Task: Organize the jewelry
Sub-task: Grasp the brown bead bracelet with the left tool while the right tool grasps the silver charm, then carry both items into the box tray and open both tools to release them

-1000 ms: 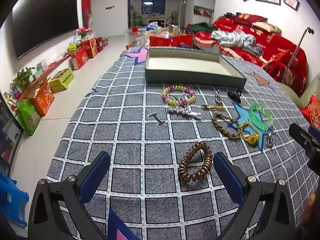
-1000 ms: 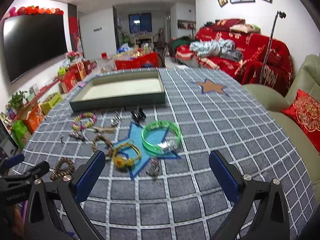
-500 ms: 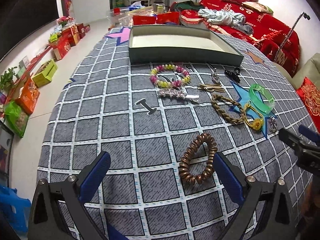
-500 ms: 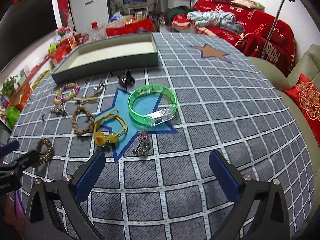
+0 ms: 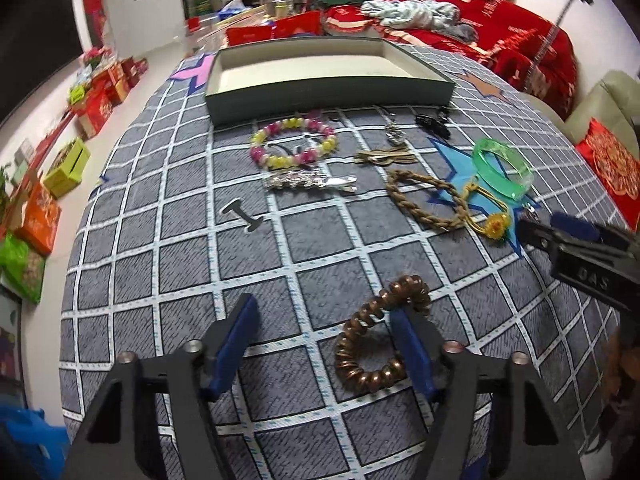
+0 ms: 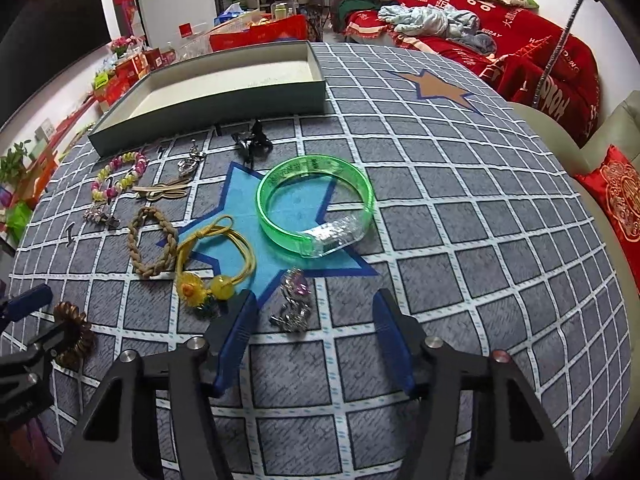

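Left wrist view: the left gripper [image 5: 324,334] has dropped closer and narrowed, jaws still spread, its right finger now inside the brown coil hair tie [image 5: 380,336] near the counter's near edge. Right gripper [image 6: 312,330], also lower and narrower yet spread, now straddles the silver charm [image 6: 294,304].

Grid-patterned table [image 6: 460,240] carries a tray [image 6: 224,100] and scattered jewelry [image 5: 294,144].
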`<control>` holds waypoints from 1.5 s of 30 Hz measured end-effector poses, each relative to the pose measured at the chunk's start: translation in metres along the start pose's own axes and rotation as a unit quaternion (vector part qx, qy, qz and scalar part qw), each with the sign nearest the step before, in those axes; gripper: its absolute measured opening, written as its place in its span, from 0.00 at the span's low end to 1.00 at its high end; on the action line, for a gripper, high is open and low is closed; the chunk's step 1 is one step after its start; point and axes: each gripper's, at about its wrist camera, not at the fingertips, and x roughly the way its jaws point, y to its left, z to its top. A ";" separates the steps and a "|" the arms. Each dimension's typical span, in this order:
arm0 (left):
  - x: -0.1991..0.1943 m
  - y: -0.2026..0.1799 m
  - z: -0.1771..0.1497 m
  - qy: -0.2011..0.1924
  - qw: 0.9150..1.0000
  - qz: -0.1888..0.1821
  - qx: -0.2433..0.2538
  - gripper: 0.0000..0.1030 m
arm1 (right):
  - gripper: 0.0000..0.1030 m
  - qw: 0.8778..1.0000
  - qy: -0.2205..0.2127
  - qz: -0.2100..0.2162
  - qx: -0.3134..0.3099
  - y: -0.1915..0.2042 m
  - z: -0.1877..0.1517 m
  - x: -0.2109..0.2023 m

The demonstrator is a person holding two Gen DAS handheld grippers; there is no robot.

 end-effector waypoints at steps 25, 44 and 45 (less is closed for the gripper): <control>-0.026 0.018 0.026 -0.016 0.994 -0.102 -0.026 0.27 | 0.15 0.992 -0.028 0.098 0.075 -0.021 0.030 -0.033; 0.016 0.060 0.195 -0.090 0.995 -0.042 -0.015 0.27 | 0.15 0.983 -0.024 0.174 0.055 0.015 0.199 0.025; 0.026 0.062 0.201 -0.085 0.995 -0.040 -0.016 0.27 | 0.15 0.983 -0.021 0.175 0.056 0.016 0.205 0.032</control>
